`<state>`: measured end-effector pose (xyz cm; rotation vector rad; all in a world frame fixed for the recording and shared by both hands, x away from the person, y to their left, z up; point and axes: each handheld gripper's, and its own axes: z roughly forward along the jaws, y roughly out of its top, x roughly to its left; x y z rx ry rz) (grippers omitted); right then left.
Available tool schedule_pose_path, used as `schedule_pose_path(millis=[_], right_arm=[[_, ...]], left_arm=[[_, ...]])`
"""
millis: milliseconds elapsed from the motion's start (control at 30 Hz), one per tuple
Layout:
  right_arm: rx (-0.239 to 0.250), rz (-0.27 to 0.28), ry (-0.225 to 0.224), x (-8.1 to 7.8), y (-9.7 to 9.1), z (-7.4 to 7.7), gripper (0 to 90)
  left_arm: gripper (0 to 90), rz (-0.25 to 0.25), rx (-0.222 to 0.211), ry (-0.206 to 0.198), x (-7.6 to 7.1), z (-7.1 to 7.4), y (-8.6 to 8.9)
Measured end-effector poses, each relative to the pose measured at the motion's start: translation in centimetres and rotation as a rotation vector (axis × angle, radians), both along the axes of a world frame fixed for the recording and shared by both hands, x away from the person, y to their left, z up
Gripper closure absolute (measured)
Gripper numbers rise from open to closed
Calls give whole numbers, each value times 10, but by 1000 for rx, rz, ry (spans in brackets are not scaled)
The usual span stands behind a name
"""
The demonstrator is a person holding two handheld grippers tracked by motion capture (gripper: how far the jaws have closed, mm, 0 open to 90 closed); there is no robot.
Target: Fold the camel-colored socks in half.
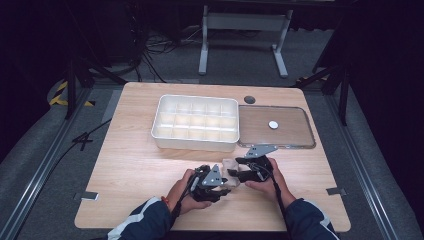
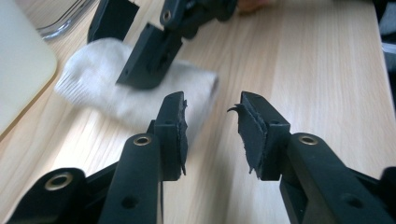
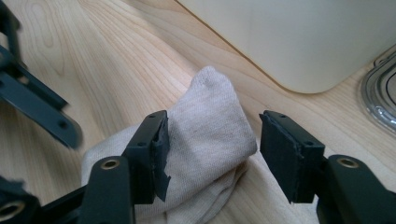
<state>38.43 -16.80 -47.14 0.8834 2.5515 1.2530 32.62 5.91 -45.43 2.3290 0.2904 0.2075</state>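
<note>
A folded pale sock (image 1: 231, 165) lies on the wooden table between my two hands, in front of the white tray. My right gripper (image 3: 212, 149) stands open astride the sock (image 3: 205, 121): the cloth fills most of the gap and brushes the left pad, while the right pad stands clear of it. My left gripper (image 2: 212, 126) is open with bare table between its pads. The sock (image 2: 93, 88) lies just beyond its left jaw, and the right gripper's fingers (image 2: 149, 60) rest over it. From above, the left gripper (image 1: 220, 182) sits close beside the right gripper (image 1: 242, 170).
A white tray (image 1: 195, 142) divided into several compartments stands behind the sock. Right of it a clear lid (image 1: 277, 135) lies flat with a small white disc (image 1: 273, 124) on it. The tray's corner (image 3: 299, 56) is close ahead of the right gripper.
</note>
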Motion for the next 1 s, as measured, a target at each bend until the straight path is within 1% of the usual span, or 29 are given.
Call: schedule_pose_path(millis=[33, 67, 100, 133, 167, 200, 233, 267, 300, 333, 367, 400, 433, 467, 533, 567, 600, 667, 700, 733, 767, 833, 867, 900, 933, 967, 1000], right_arm=[[9, -2, 14, 1, -1, -1, 425], [13, -3, 19, 2, -1, -2, 417], [14, -3, 21, 2, -2, -2, 413], [11, -1, 22, 3, -2, -2, 414], [11, -1, 22, 3, -2, -2, 414], [5, -1, 17, 2, -1, -2, 414], [4, 1, 18, 2, -1, -2, 417], [4, 1, 18, 2, -1, -2, 417], [8, 2, 29, 2, -1, -2, 417], [16, 4, 40, 3, -1, -3, 416], [24, 4, 51, 4, -2, -4, 417], [37, 1, 74, 5, -3, -5, 417], [40, 3, 85, 7, -3, -5, 418], [46, 2, 107, 8, -3, -6, 419], [61, 11, 155, 10, -4, -7, 425], [69, 26, 178, 12, -4, -7, 442], [72, 35, 183, 12, -4, -8, 451], [79, 56, 200, 13, -4, -8, 494], [83, 65, 216, 13, -3, -8, 518], [84, 75, 231, 13, -3, -8, 527], [83, 88, 233, 12, -2, -8, 539], [82, 98, 241, 11, -1, -7, 596], [82, 98, 241, 11, -1, -7, 596], [86, 122, 253, 10, 0, -6, 655], [86, 122, 253, 10, 0, -6, 655], [87, 127, 260, 10, 0, -6, 669], [85, 130, 257, 9, 0, -5, 687]], left_arm=[[592, 12, 4, -1, -1, 2, 5], [581, 12, 8, -3, -1, 3, 9], [566, 12, 8, -3, -1, 3, 9], [544, 36, 20, -9, -1, 5, 22], [520, 36, 20, -9, -1, 5, 22], [489, 52, 38, -11, -1, 4, 36], [473, 64, 56, -12, -1, 2, 45], [452, 64, 56, -12, -1, 2, 45], [452, 83, 69, -12, -2, -1, 55], [426, 97, 76, -10, -1, -3, 65], [411, 125, 84, -3, -1, -5, 76], [379, 153, 88, -4, -1, -7, 85], [347, 173, 89, 1, -1, -8, 94], [338, 199, 75, 16, -1, -10, 102], [305, 247, 62, 47, 1, -12, 117], [289, 261, 64, 47, 1, -14, 122], [280, 290, 69, 45, 1, -15, 127], [273, 317, 103, 45, 1, -18, 132], [251, 313, 89, 42, 2, -19, 134], [236, 317, 81, 57, 2, -20, 137], [231, 327, 72, 66, 3, -21, 139], [192, 346, 69, 68, 4, -22, 139], [173, 346, 69, 68, 4, -22, 139], [159, 360, 60, 74, 6, -23, 138], [154, 360, 60, 74, 6, -23, 138], [154, 373, 48, 88, 6, -25, 139], [146, 395, 28, 101, 6, -26, 140]])
